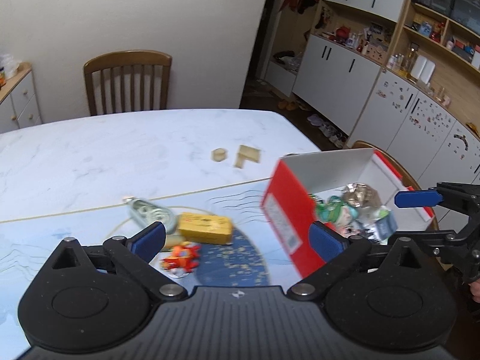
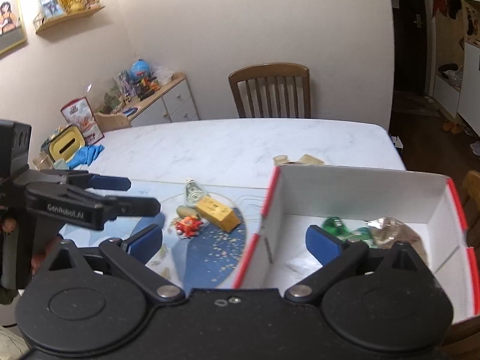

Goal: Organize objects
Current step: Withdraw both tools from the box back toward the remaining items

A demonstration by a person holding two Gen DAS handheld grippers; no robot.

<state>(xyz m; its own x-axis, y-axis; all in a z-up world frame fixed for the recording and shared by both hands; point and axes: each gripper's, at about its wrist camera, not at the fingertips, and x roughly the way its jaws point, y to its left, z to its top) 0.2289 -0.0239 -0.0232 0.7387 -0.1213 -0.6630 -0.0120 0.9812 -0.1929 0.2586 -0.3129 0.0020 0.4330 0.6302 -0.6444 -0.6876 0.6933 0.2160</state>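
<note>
We have some wrapped items in the red box (image 2: pixel 354 198) already. At its nine o'clock, the yellow block (image 2: pixel 217 211), orange toy (image 2: pixel 189 225) and clear packet (image 2: pixel 194 193) wait. Both the left gripper (image 1: pixel 237 237) and the right gripper (image 2: pixel 234 240) have jaws apart, holding nothing.

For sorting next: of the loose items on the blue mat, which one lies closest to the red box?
The yellow block; the orange toy and clear packet lie farther left of the red box.

"GenRobot.AI" on left gripper (image 2: pixel 144 193)
</note>
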